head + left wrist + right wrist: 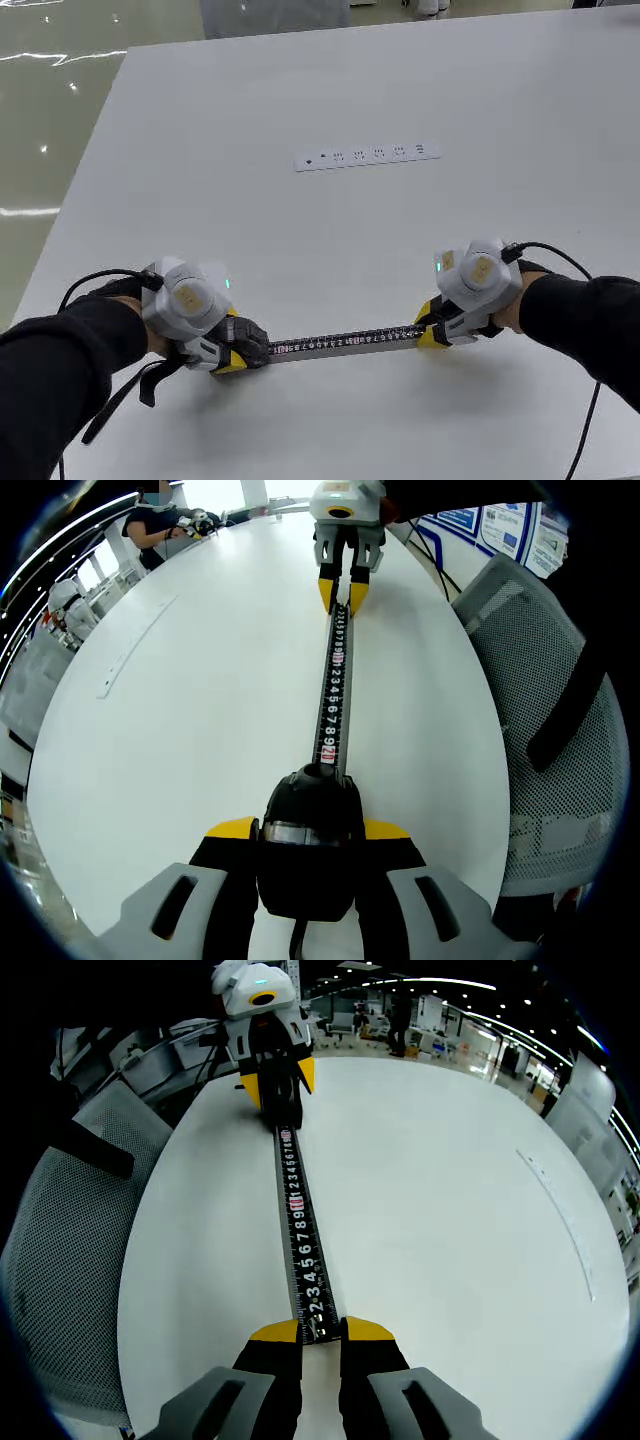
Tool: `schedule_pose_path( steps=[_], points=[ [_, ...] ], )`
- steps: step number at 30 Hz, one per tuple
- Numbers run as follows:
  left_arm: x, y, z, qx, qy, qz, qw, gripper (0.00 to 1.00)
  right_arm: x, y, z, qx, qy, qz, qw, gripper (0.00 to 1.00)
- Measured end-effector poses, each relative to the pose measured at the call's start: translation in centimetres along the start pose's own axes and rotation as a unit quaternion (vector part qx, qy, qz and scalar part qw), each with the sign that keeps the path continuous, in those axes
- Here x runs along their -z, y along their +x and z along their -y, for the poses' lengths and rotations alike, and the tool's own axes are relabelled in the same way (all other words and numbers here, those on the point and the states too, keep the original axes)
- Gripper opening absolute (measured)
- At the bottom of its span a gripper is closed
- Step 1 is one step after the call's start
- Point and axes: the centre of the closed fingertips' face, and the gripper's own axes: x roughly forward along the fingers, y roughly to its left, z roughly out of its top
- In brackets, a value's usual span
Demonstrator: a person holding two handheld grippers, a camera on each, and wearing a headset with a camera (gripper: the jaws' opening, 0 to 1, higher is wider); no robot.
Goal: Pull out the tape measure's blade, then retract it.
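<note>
Your left gripper [230, 352] clamps the tape measure [248, 340] low over the table [300, 230]; your right gripper [430, 336] pinches the blade [345, 343] by its tip. It is likely thin, springy, slick: grip flat near the end.

The white table [300, 90] is wide open and its far half is free from left edge to right. One low obstacle sits out there: a flat power strip [367, 156] just right of centre, well apart from the grippers. On the near side, the blade [345, 343] runs left to right like a bar. It's pinned between the left gripper [235, 340], clamped on the tape measure [250, 345], and the right gripper [428, 326], pinching the blade's end. Passage there means going over it. A black cable [583, 435] trails off near right, a strap [120, 400] dangles near left, and a mesh chair [540, 660] crowds the near edge.
</note>
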Motion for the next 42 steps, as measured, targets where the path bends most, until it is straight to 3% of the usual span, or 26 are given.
schedule_pose_path(
  steps=[42],
  points=[
    [0.0,0.1,-0.1,0.004,-0.002,-0.003,1.0,0.32,1.2,-0.7,0.4,0.0,0.008,0.001,1.0,0.09]
  ],
)
